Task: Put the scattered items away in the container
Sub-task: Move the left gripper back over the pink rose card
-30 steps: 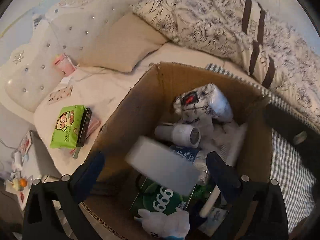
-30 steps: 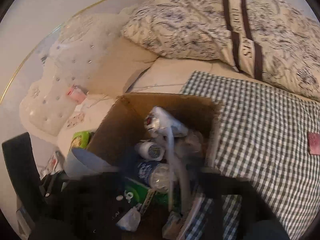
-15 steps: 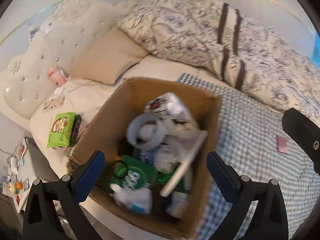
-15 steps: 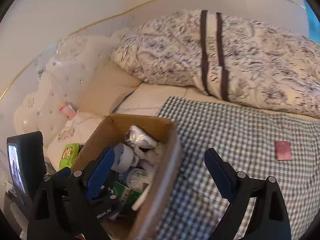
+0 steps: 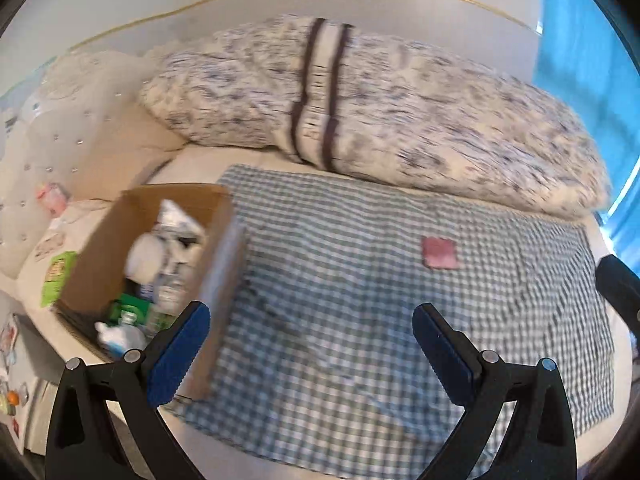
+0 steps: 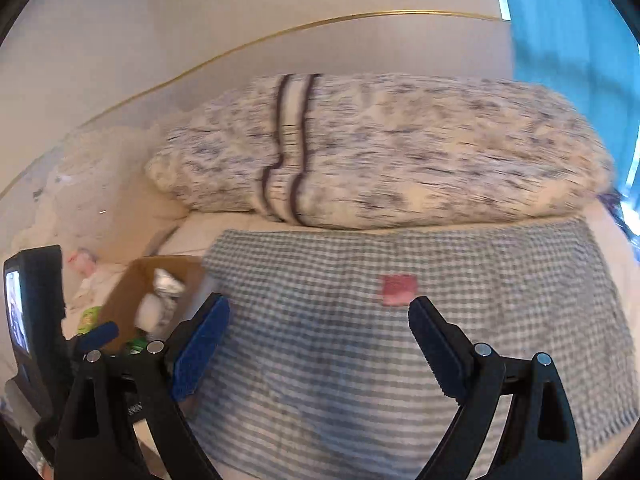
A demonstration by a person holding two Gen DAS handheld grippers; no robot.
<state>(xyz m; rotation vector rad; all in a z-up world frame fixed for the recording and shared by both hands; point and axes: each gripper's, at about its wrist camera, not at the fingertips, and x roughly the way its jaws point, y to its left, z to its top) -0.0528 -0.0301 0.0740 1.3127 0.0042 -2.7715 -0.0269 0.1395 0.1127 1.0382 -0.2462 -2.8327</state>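
Both tongs, the left gripper (image 5: 306, 338) and the right gripper (image 6: 318, 330), have pulled back from the brown cardboard box (image 5: 218, 236) with fingers apart and empty, so the small pink square (image 5: 439, 253) right of the box on the checked cloth (image 5: 360, 320) looks like the next thing to tidy.

Bedroom setup here, pretty cozy. The bed (image 5: 192, 168) has a cream sheet, and it's the thing everything sits around. A big rolled-up floral duvet (image 5: 380, 120) with dark stripes lies across the far side of the bed, right against a plain beige wall (image 6: 200, 20) that has a thin gold trim line (image 6: 320, 24) curving over it. A green-and-white checked cloth (image 5: 360, 280) covers the near part of the bed. At the bed's left end there's a cream tufted headboard (image 5: 36, 152) with little studs. A bright blue curtain (image 6: 572, 20) hangs off the bed's right end.
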